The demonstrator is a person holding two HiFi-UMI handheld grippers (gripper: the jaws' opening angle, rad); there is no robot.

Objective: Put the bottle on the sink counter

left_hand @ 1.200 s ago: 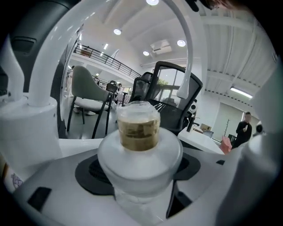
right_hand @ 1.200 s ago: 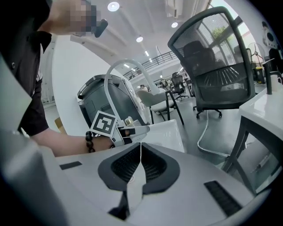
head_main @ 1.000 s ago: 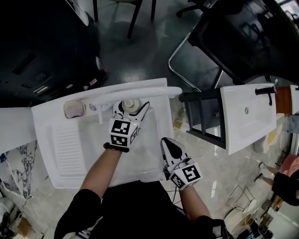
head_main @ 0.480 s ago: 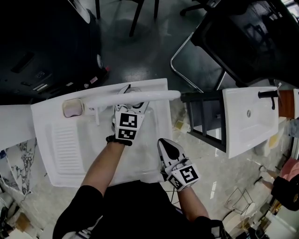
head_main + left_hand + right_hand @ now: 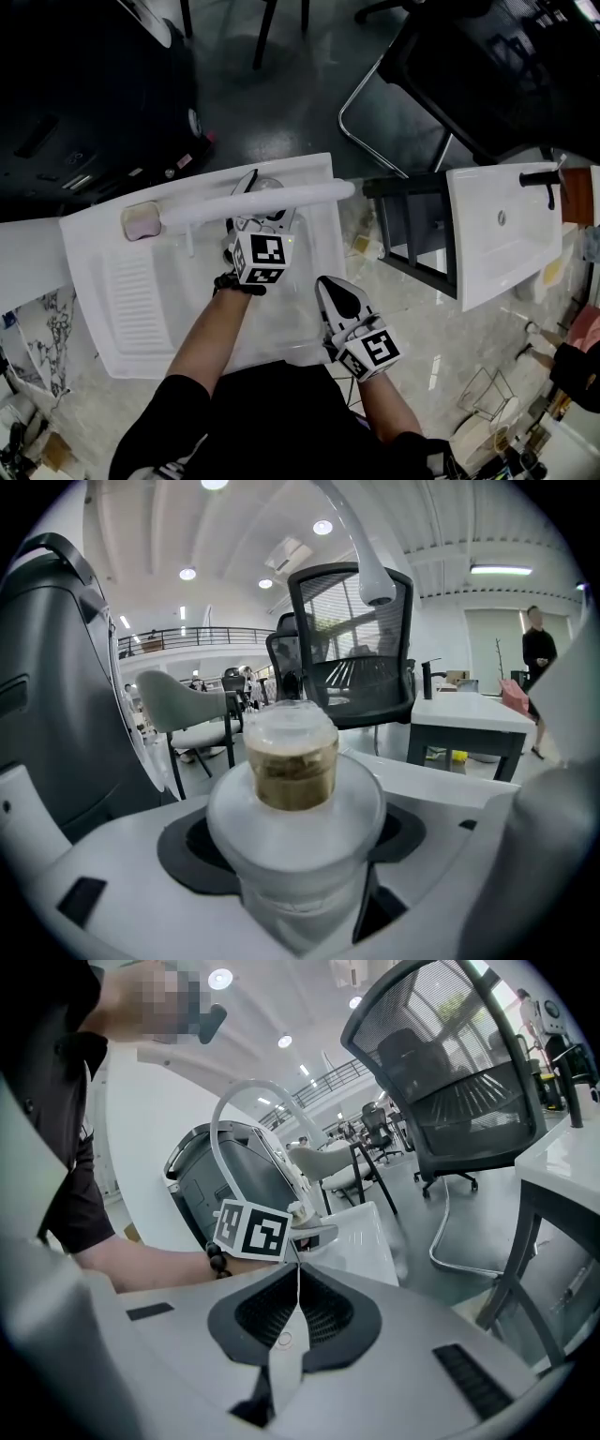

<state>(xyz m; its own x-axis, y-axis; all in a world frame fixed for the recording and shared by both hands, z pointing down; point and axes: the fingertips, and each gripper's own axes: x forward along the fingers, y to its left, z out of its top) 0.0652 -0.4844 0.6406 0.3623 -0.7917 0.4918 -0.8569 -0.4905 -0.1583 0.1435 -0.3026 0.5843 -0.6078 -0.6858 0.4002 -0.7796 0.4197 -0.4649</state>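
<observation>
The clear plastic bottle [image 5: 293, 794] is being gripped in the wide-spread left claw [image 5: 263, 200] over the rear rim of the white ceramic sink [image 5: 131, 291], seemingly for placement there, while the right claw [image 5: 339, 298] is being held shut, empty.

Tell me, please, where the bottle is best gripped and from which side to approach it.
Grip the bottle on its wide frosted body, below the shoulder, coming from the side. It stands upright, and the neck and cap look narrower, likely giving less hold. The left hand-held gripper grips it so.
</observation>
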